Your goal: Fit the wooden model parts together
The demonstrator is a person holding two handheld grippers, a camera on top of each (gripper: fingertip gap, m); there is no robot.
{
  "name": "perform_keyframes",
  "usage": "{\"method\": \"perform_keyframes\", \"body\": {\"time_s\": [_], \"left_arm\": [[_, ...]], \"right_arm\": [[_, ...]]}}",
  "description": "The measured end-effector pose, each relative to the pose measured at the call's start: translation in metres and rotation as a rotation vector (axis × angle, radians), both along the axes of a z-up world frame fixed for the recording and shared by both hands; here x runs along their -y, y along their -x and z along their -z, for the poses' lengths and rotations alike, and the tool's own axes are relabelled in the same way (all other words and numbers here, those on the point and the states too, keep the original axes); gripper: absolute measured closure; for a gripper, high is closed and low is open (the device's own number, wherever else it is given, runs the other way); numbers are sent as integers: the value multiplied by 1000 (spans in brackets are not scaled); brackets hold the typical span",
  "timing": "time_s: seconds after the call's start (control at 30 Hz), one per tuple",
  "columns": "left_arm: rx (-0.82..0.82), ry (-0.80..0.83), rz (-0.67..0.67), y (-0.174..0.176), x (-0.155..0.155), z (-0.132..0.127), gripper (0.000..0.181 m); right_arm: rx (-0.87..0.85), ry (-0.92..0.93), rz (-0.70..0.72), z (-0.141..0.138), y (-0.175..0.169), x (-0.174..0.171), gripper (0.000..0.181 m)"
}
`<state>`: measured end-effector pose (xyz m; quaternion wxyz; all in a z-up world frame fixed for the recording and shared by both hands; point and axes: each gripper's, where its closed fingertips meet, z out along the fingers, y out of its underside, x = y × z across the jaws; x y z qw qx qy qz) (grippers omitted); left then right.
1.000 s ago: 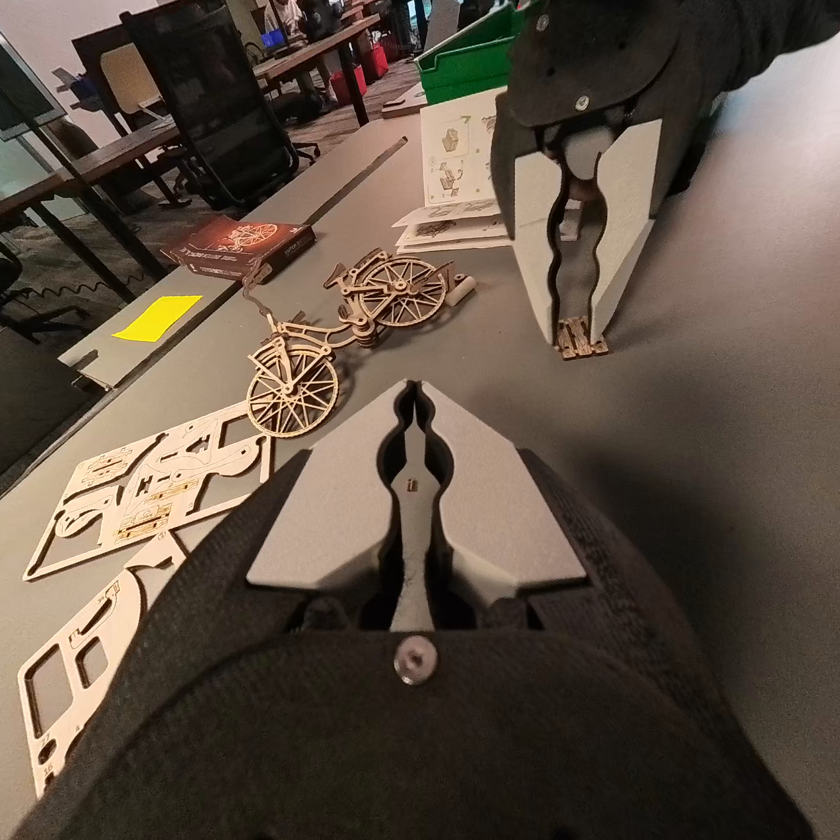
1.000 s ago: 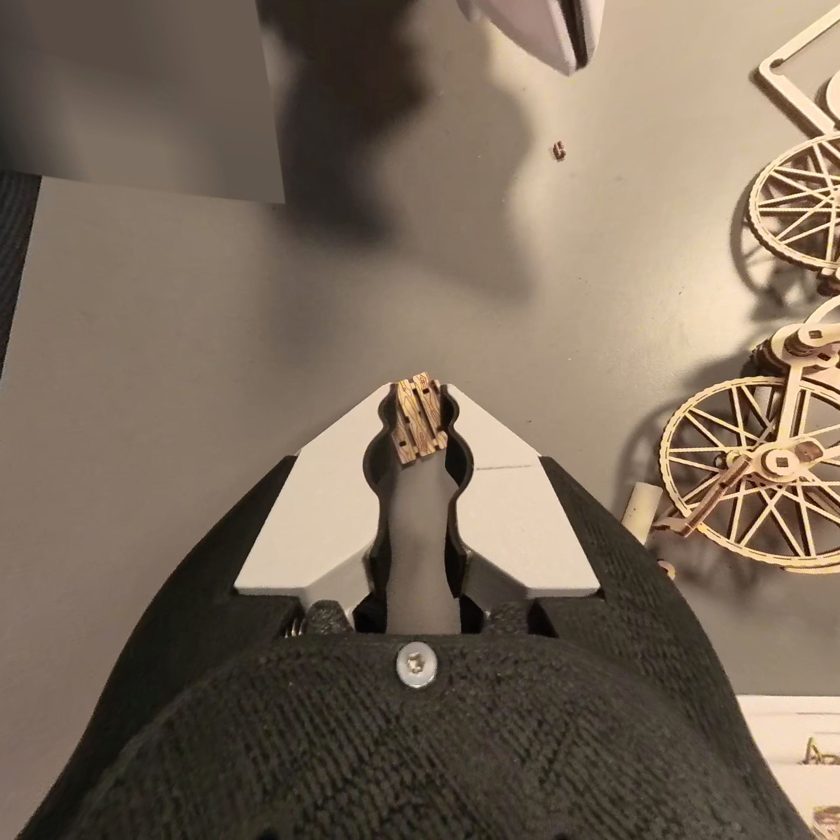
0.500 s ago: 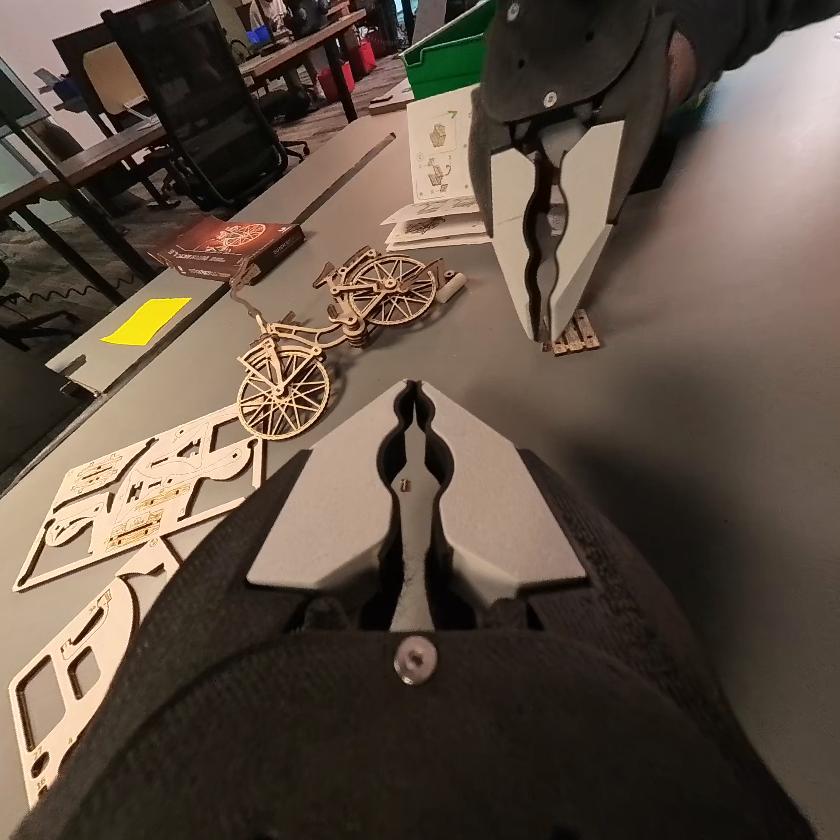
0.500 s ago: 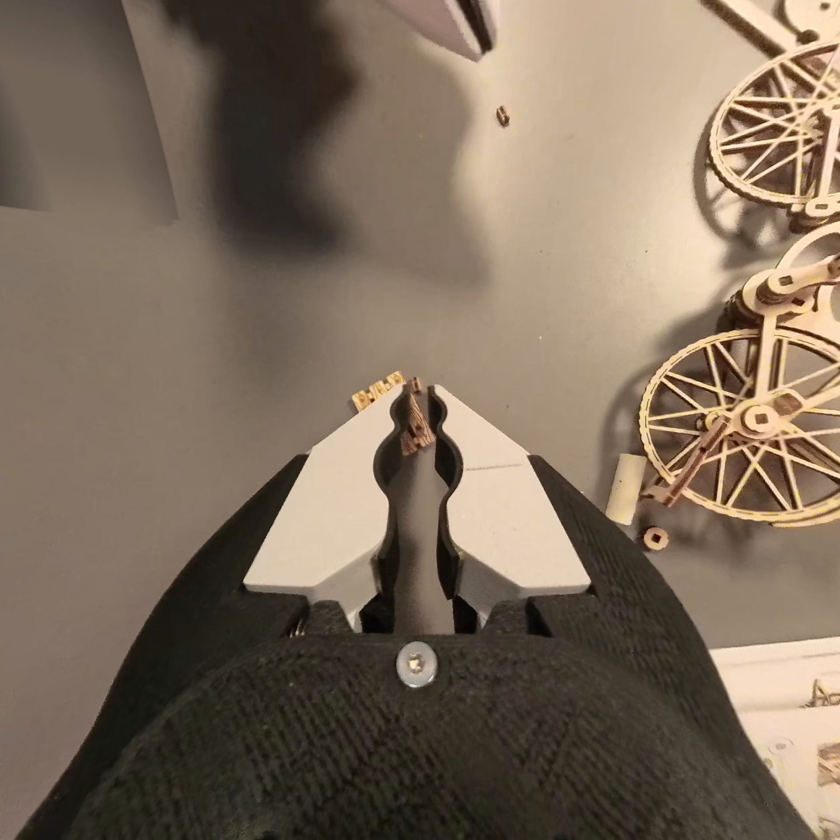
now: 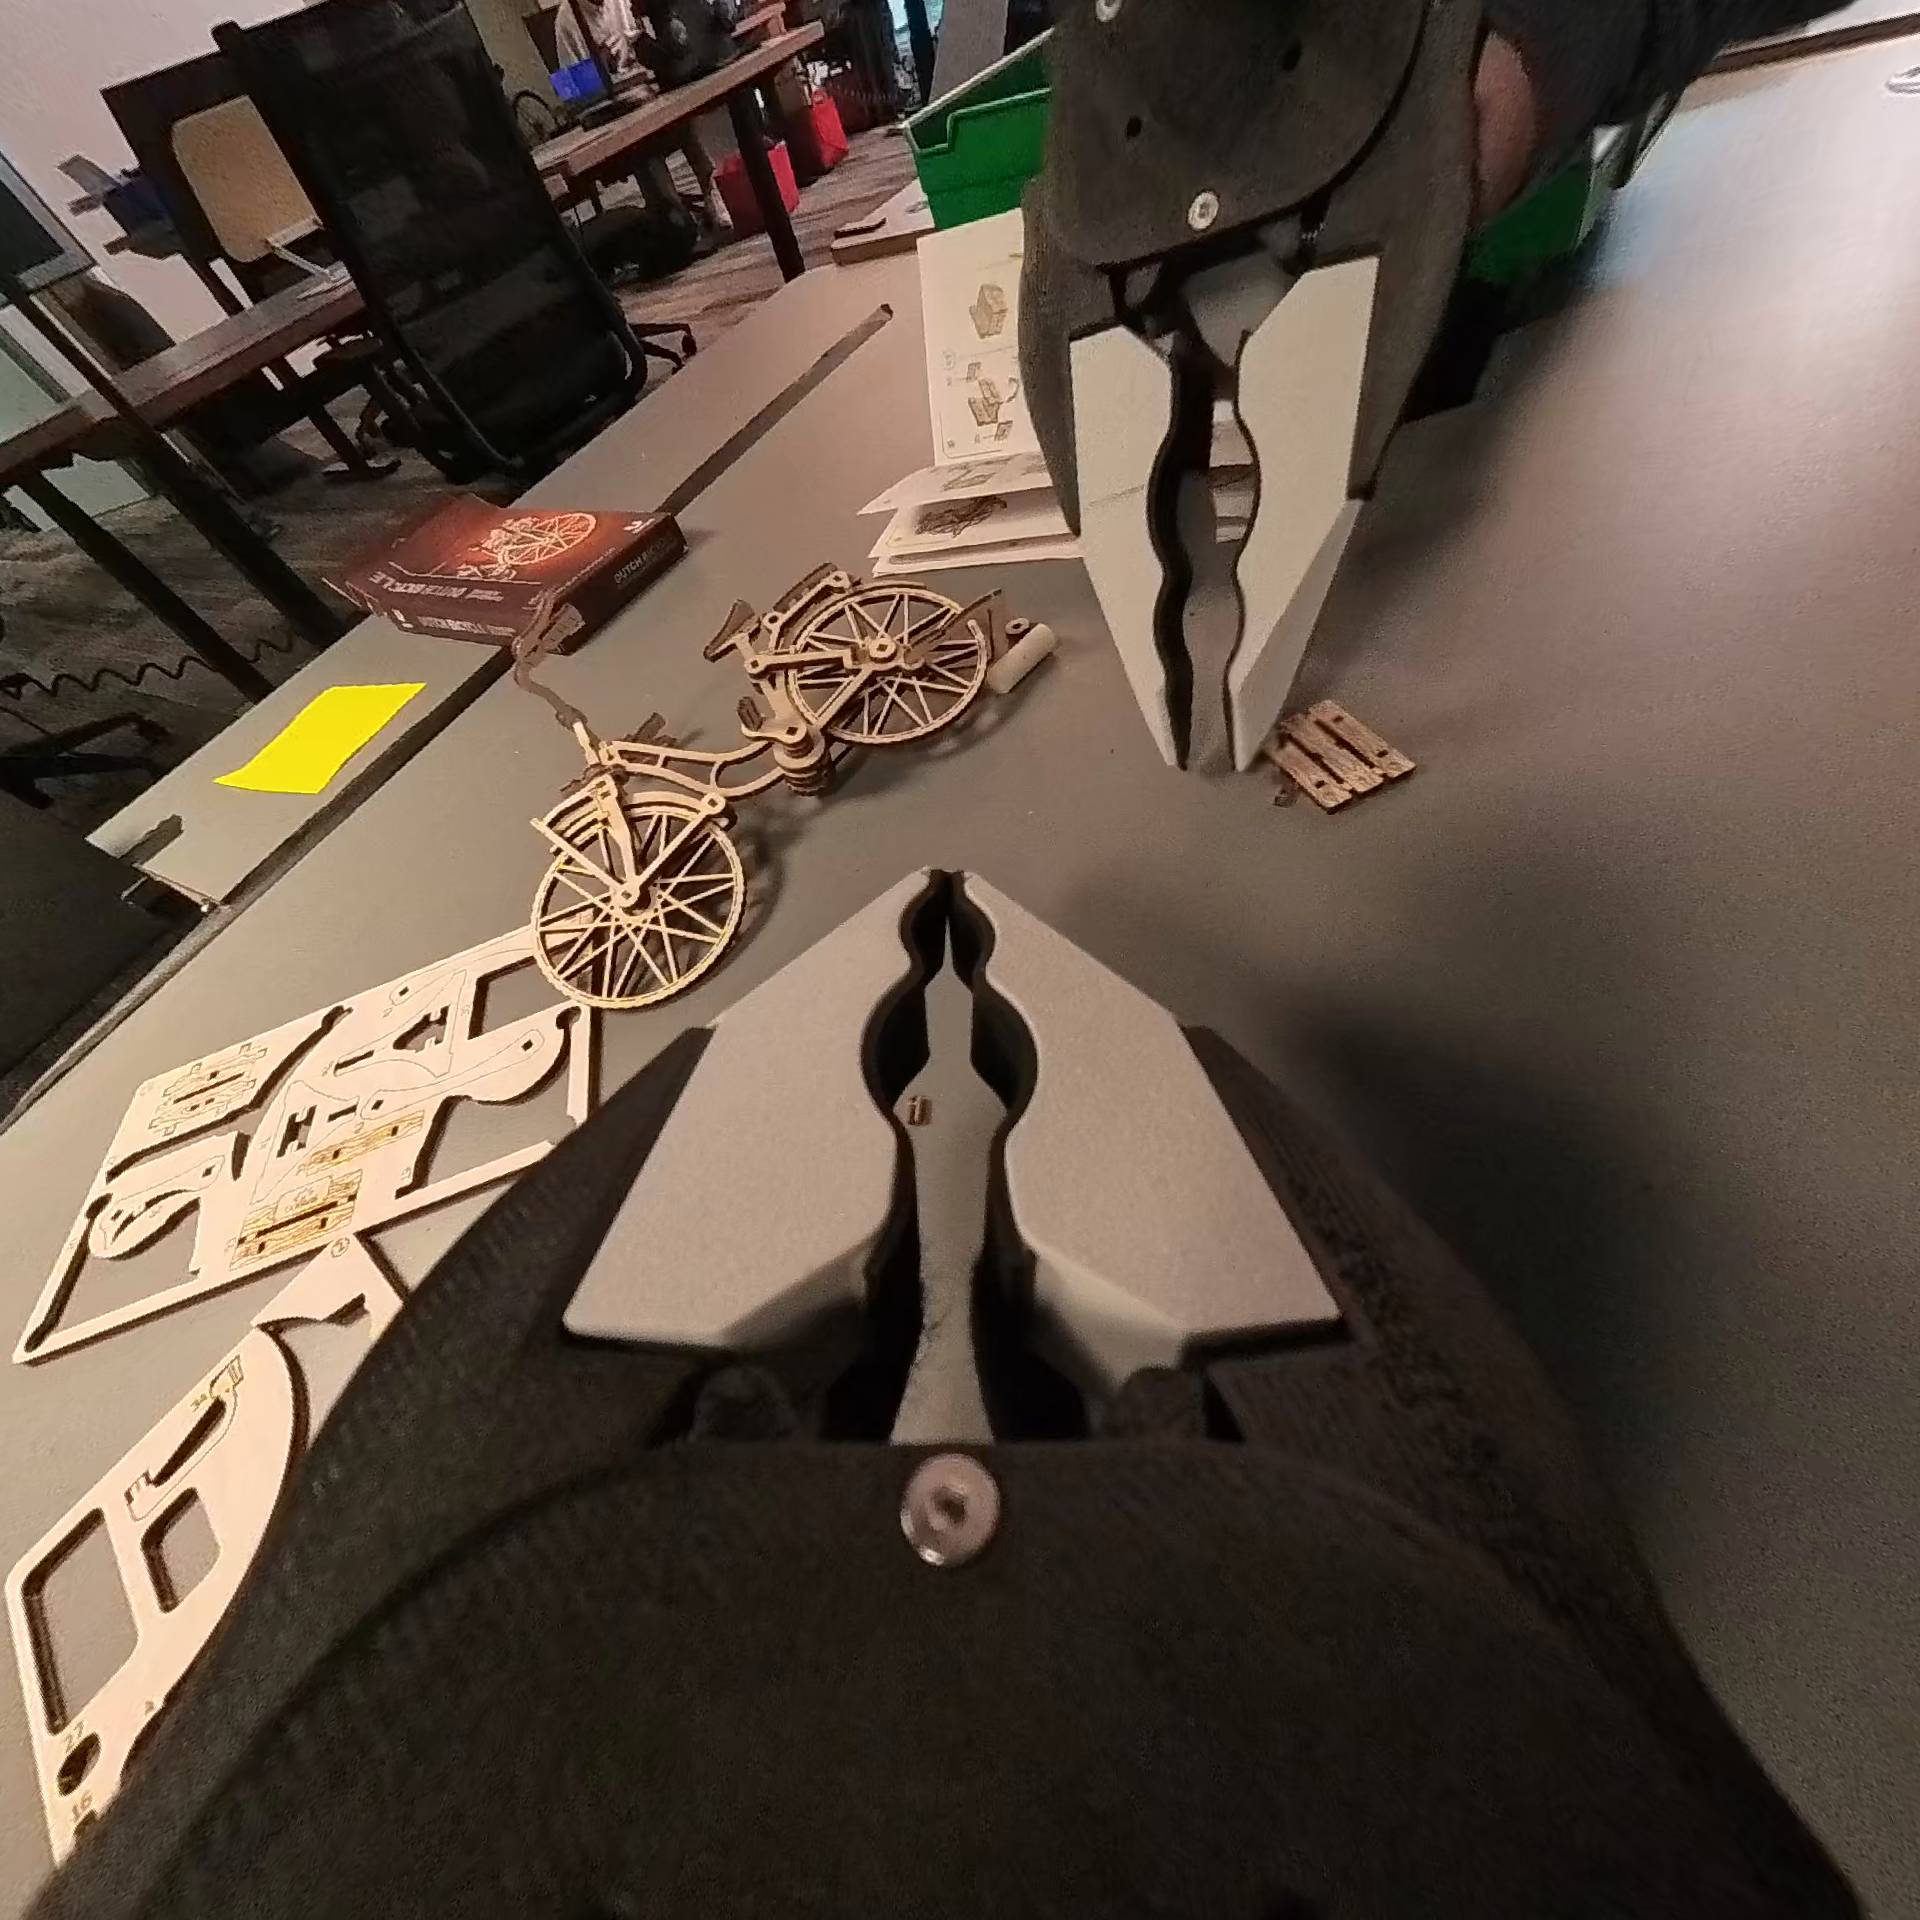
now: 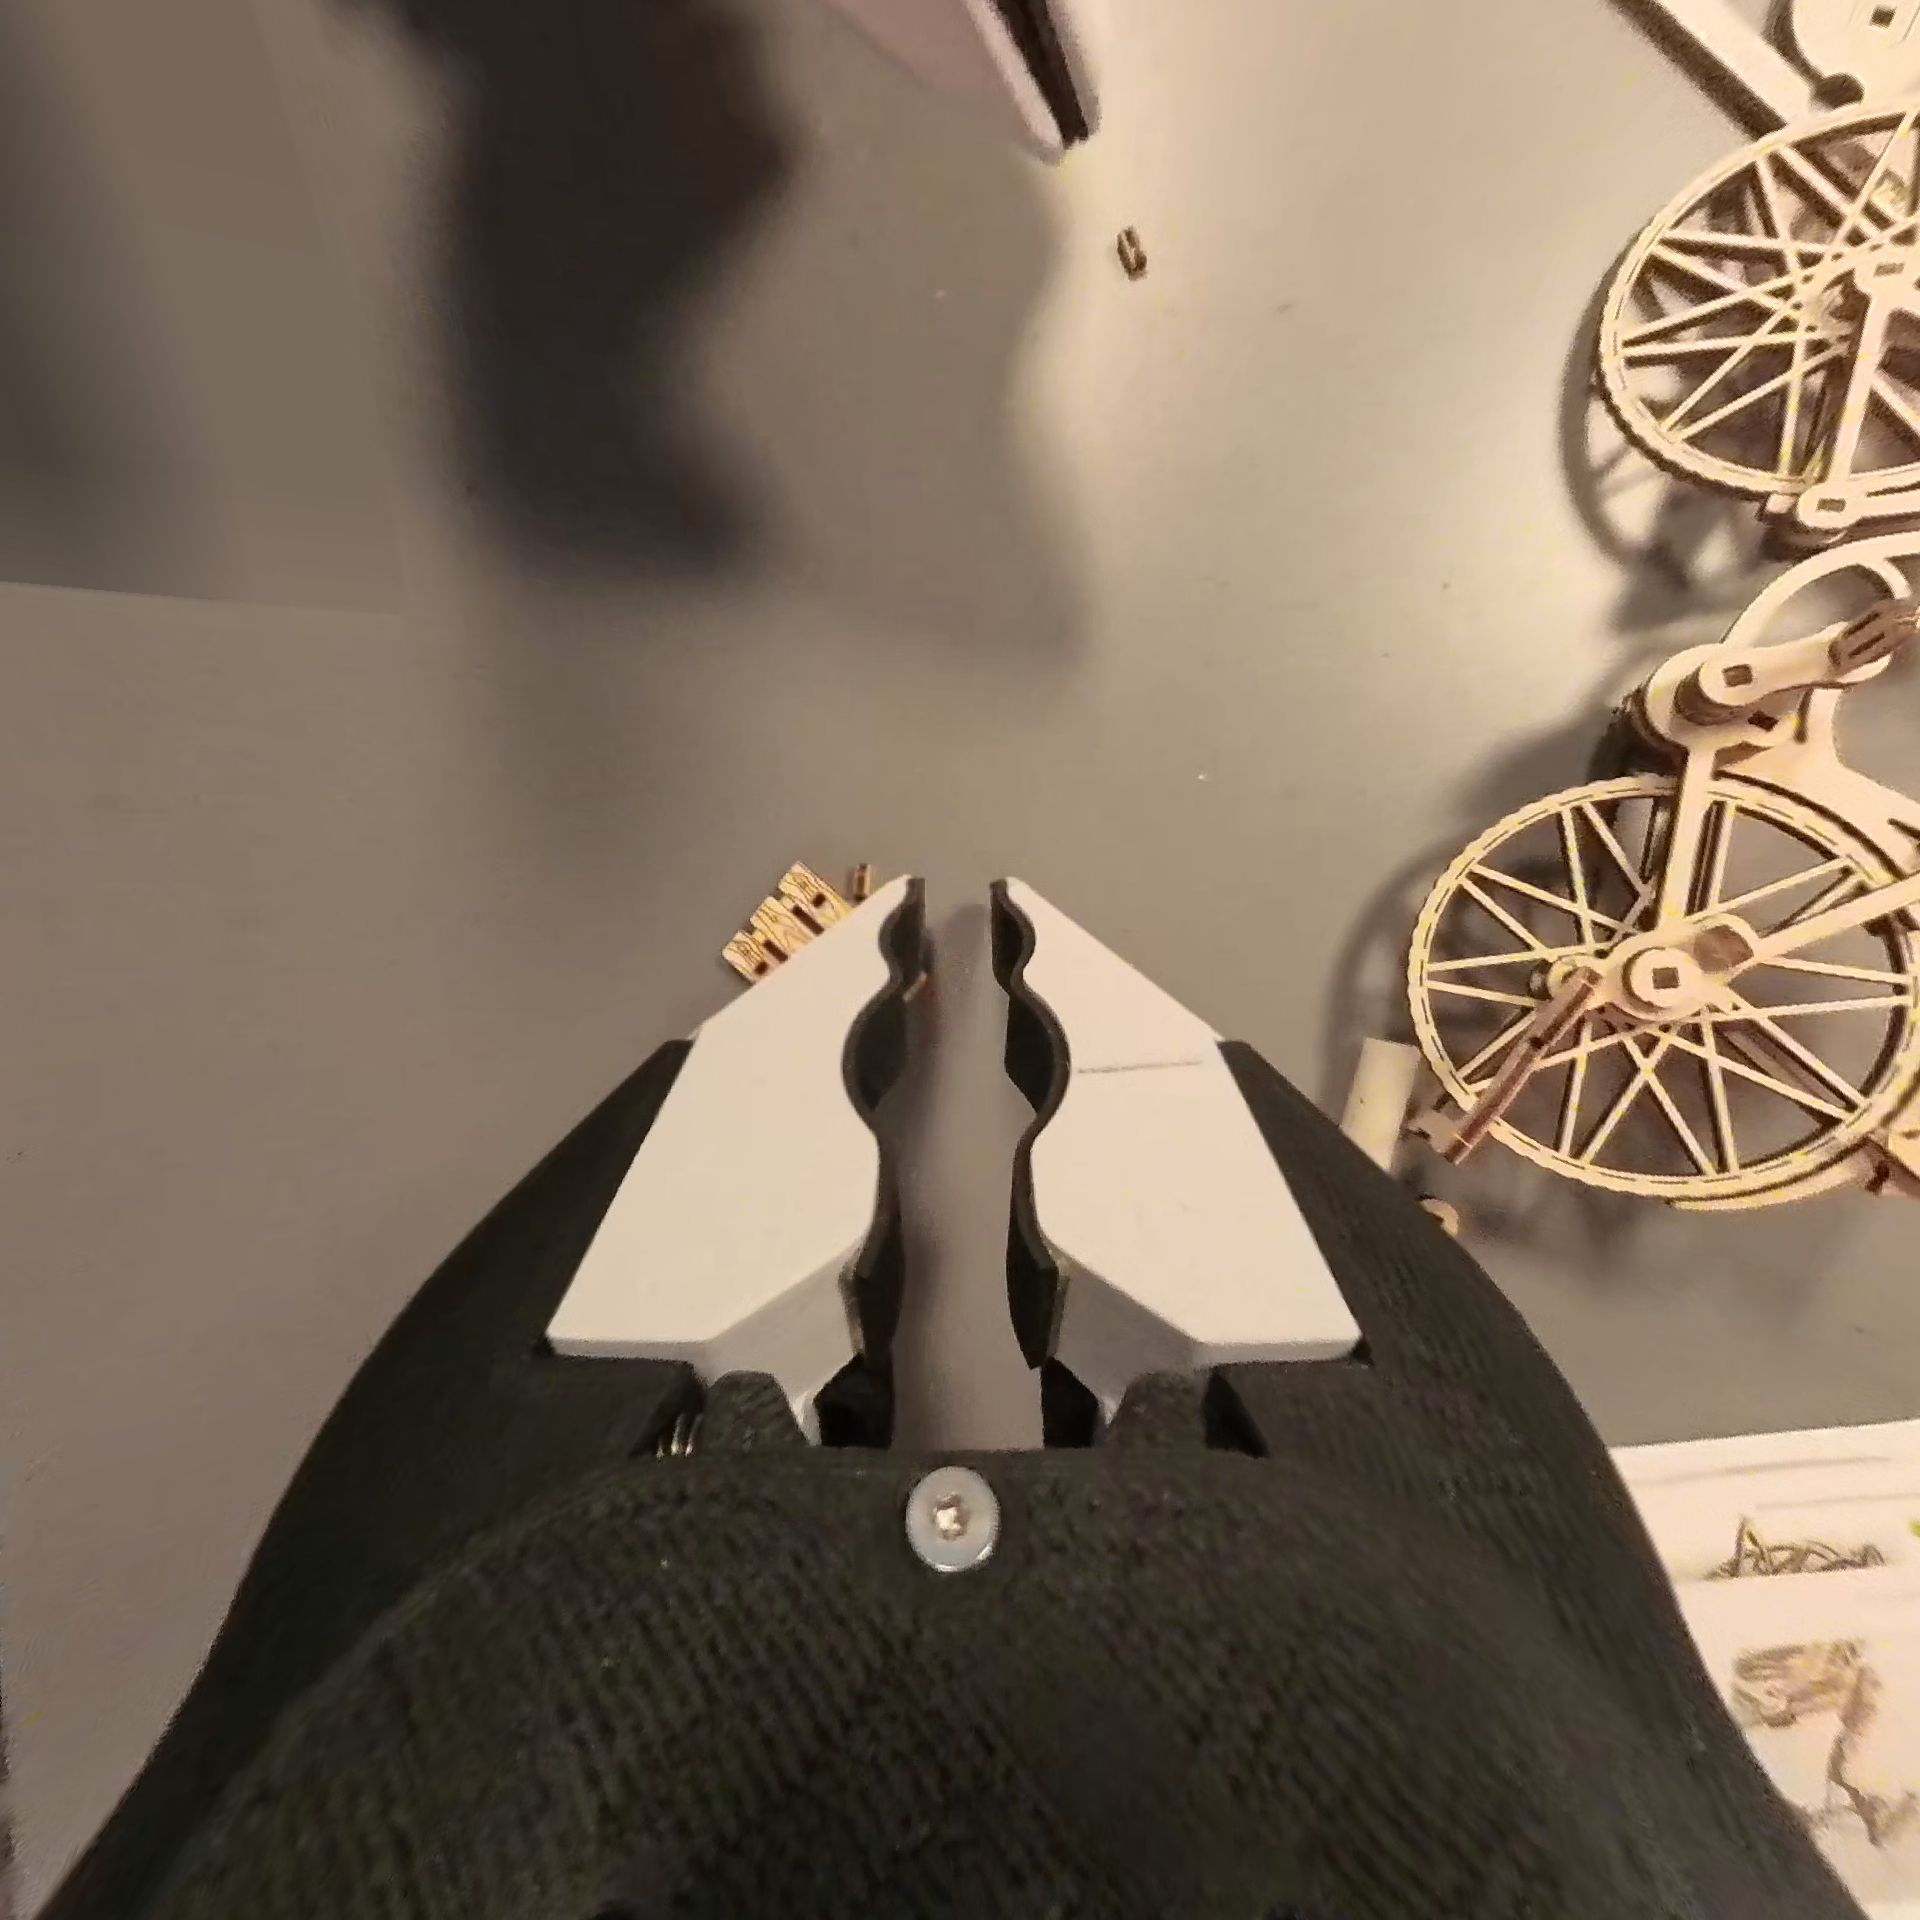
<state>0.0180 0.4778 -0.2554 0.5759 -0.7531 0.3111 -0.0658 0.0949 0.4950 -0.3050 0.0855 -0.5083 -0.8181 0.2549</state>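
A small slatted wooden part (image 5: 1335, 753) lies flat on the grey table (image 5: 1558, 935), just beside the tips of my right gripper (image 5: 1205, 764). In the right wrist view the part (image 6: 784, 920) shows to the left of the right gripper (image 6: 956, 888), which is open and holds nothing, its tips close to the table. My left gripper (image 5: 948, 883) is shut and empty, hovering nearer the table's front; its tip (image 6: 1039, 83) shows at the top of the right wrist view. A tiny wooden peg (image 6: 1130, 50) lies below it. The wooden bicycle model (image 5: 758, 748) lies on its side to the left.
Punched-out wooden sheets (image 5: 312, 1153) lie at the front left. A white cylinder (image 5: 1023, 660) sits by the bicycle's wheel. A dark box (image 5: 509, 566), instruction pages (image 5: 971, 353), a green bin (image 5: 977, 145) and a yellow note (image 5: 322, 722) are farther back. Tip to tip, the grippers are about 10 centimeters apart.
My right gripper has let go of the slatted part and opened; the part now lies on the table beside its tips. The left gripper stayed shut and hardly moved.
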Motion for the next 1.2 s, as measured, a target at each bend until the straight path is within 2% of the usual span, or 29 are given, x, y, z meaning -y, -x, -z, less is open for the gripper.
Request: {"method": "perform_keyframes", "body": {"time_s": [0.2, 0.4, 0.6, 0.7, 0.83, 0.9, 1.07, 1.2], "left_arm": [[-1, 2, 6, -1, 0, 1, 181], [-4, 4, 10, -2, 0, 1, 181], [-2, 3, 14, -2, 1, 1, 181], [-4, -2, 22, -3, 1, 1, 181], [68, -26, 112, -13, 8, -8, 181], [119, -28, 107, -12, 8, -13, 181], [164, -24, 77, -5, 5, -17, 181], [137, -29, 81, -7, 6, -15, 181]], "right_arm": [[68, 2, -61, 3, -13, 7, 168], [78, 52, -27, 3, -10, 18, 173], [74, -8, -17, 5, -7, 18, 181], [64, -123, -43, 5, -5, 19, 181], [-96, -434, -170, -10, 12, 21, 181], [-137, -486, -246, -17, 15, 34, 181], [-21, -330, -268, -6, 4, 63, 180], [11, -244, -176, -4, 3, 65, 161]]}}
